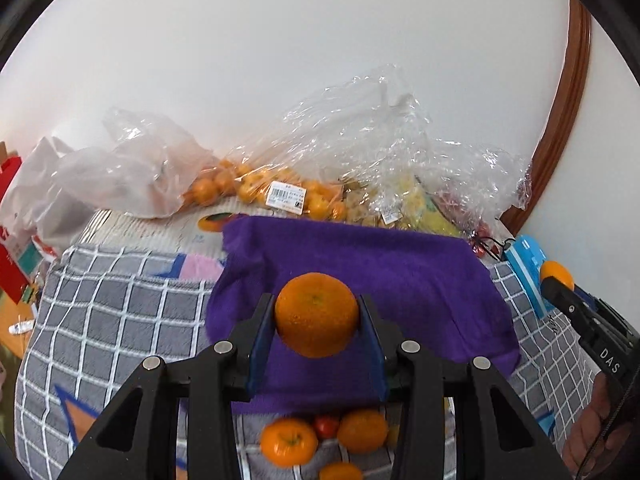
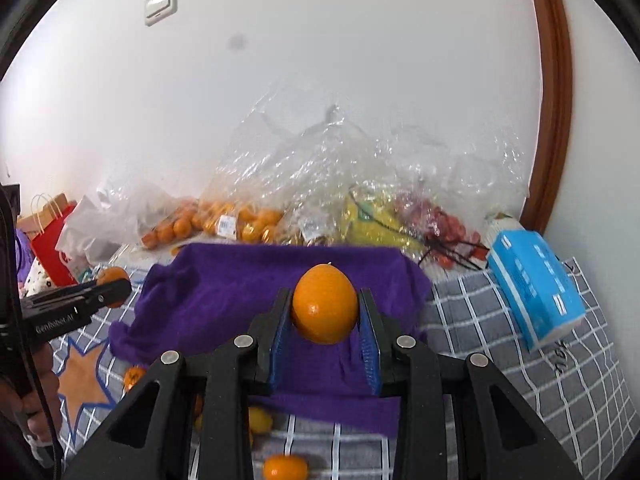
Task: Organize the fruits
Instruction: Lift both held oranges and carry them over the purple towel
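Note:
In the left wrist view my left gripper (image 1: 317,314) is shut on a round orange (image 1: 316,314), held in the air above a purple cloth (image 1: 400,272). My right gripper (image 2: 325,312) is shut on a smoother, egg-shaped orange (image 2: 324,308) over the same purple cloth (image 2: 224,288). Each gripper appears at the other view's edge: the right one (image 1: 560,280) with its orange at the far right, the left one (image 2: 114,286) at the far left. Loose oranges (image 1: 288,442) and a small red fruit (image 1: 326,426) lie below the cloth's near edge.
Clear plastic bags of small oranges (image 1: 256,188), yellow fruit (image 2: 368,220) and red fruit (image 2: 448,228) lie along the white wall. A blue tissue pack (image 2: 536,280) sits right on the grey checked blanket (image 1: 112,320). Red paper bags (image 2: 52,248) stand at the left. A hand (image 1: 592,432) holds the right gripper.

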{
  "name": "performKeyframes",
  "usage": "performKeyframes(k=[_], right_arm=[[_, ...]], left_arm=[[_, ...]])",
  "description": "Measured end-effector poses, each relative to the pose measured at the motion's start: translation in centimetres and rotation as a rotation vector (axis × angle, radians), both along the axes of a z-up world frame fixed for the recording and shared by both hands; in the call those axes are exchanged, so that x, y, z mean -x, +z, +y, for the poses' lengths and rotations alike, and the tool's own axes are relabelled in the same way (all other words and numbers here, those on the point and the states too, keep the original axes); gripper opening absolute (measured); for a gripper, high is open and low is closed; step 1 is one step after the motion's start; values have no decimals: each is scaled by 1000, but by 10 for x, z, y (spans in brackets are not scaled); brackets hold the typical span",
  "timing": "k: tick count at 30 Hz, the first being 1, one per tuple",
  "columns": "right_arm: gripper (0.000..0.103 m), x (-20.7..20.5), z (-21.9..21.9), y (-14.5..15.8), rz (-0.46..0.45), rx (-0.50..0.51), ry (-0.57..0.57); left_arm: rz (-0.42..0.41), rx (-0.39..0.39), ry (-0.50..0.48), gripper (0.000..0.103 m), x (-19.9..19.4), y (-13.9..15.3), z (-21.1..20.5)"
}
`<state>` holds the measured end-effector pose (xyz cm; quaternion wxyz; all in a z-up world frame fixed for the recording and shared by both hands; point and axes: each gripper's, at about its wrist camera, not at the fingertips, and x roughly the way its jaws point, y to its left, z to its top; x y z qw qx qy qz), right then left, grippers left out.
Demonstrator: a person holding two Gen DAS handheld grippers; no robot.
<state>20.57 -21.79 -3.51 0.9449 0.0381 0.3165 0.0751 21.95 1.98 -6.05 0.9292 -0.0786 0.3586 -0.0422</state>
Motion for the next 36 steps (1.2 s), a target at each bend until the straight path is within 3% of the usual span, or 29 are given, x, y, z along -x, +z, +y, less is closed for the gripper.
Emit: performKeyframes(k=[8, 13, 36], right_arm=[[32, -30, -7, -27, 42, -22, 10], [32, -41, -15, -43, 88, -54, 7], [32, -52, -15, -83, 170, -35, 17]], left_arm=[[11, 7, -12, 39, -28, -19, -5], [60, 29, -6, 39, -38, -38, -1], [120, 50, -18, 39, -50, -62, -3]])
